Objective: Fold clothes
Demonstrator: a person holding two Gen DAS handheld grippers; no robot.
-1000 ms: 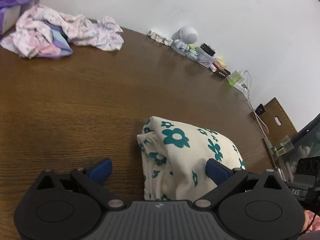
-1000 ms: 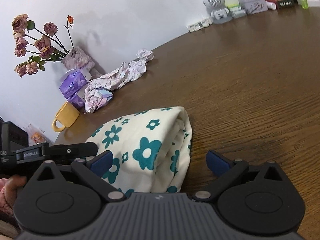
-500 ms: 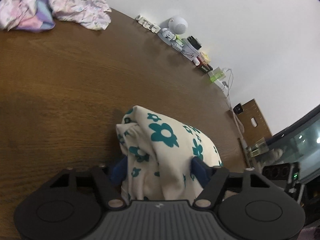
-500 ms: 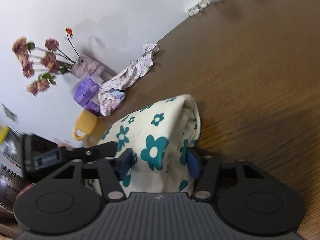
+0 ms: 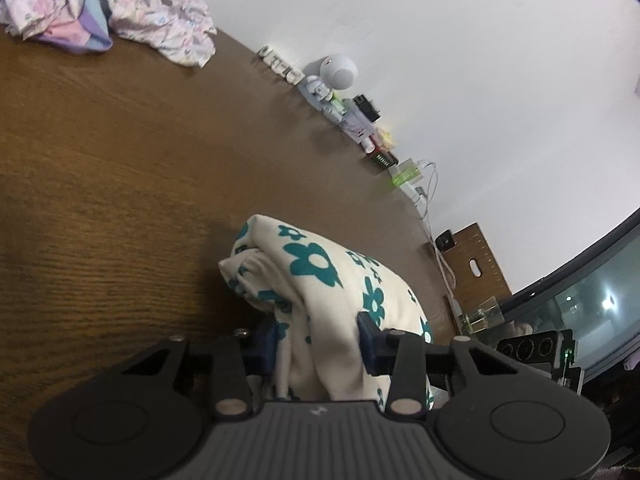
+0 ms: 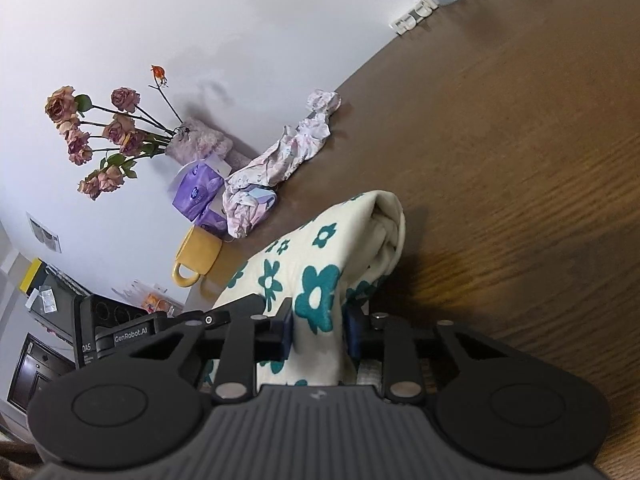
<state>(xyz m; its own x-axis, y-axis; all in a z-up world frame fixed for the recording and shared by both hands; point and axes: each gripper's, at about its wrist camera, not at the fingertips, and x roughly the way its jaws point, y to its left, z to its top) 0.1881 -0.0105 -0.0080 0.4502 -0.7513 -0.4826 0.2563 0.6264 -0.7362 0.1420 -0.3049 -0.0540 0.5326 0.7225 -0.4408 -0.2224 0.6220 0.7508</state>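
My left jaws [image 5: 318,342] and right jaws [image 6: 318,332] are closing on opposite ends of the folded cream teal-flowered cotton garment [image 5: 320,280], pads already pinching cloth, to lift it evenly off the brown wooden table [image 5: 120,160].

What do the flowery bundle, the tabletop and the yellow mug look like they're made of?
Flowery bundle: soft, matte cloth, cream with teal flowers; it creases and bunches. The fibre is impossible to tell.
Tabletop: dark brown wood or a wood-look veneer; grain lines show, with a faint sheen.
Yellow mug: probably glazed ceramic; smooth, thick-walled, solid colour.
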